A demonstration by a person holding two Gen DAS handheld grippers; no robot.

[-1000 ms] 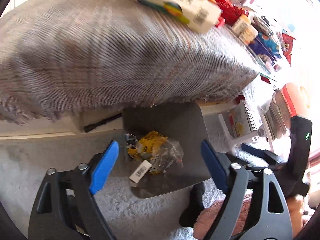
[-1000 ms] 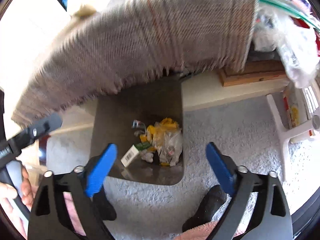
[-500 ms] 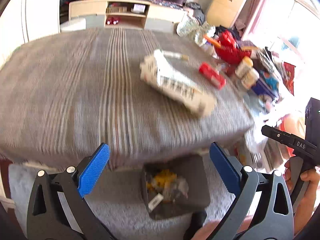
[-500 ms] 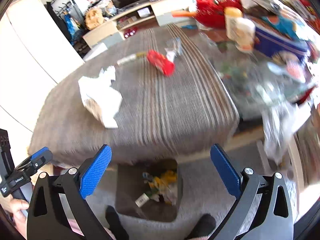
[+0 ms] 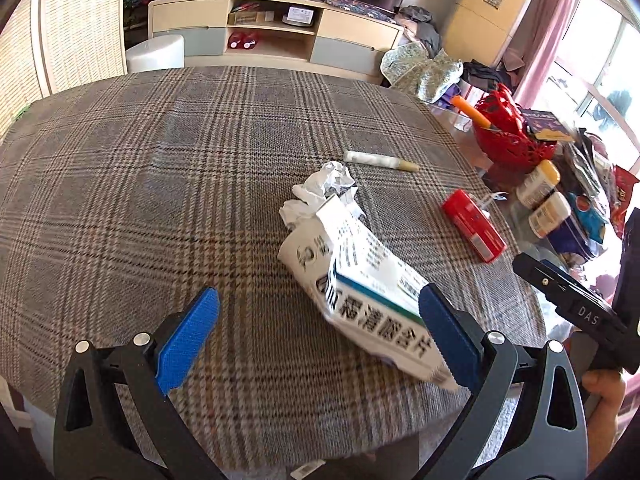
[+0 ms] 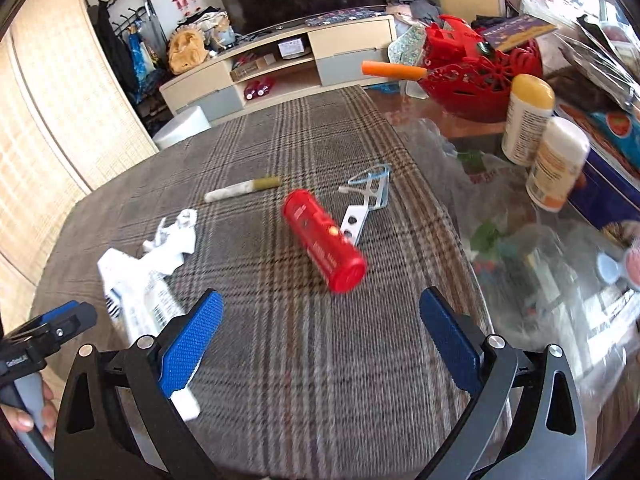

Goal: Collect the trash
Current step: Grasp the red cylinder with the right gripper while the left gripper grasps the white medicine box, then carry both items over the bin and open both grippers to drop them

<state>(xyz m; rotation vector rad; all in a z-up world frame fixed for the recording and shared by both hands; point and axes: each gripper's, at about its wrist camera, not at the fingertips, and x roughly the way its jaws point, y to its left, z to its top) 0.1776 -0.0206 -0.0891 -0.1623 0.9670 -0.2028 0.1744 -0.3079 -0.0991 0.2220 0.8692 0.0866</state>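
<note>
On the plaid tablecloth [image 5: 160,184] lie a torn white medicine box [image 5: 360,280], crumpled white paper [image 5: 324,184], a white stick wrapper [image 5: 380,160] and a red tube [image 5: 474,224]. My left gripper [image 5: 320,332] is open and empty, just in front of the box. My right gripper [image 6: 320,340] is open and empty, a little short of the red tube [image 6: 324,240]. The right wrist view also shows the box [image 6: 136,296], the paper [image 6: 172,236], the stick wrapper [image 6: 240,188] and a clear plastic piece [image 6: 364,200].
A red basket [image 6: 480,76] with an orange-handled tool, two white bottles [image 6: 556,164] and plastic bags [image 6: 540,264] crowd the glass right end of the table. A TV cabinet [image 5: 272,36] stands behind.
Both grippers have risen from the bin on the floor to above the table edge. The views now face the tabletop and the trash on it.
</note>
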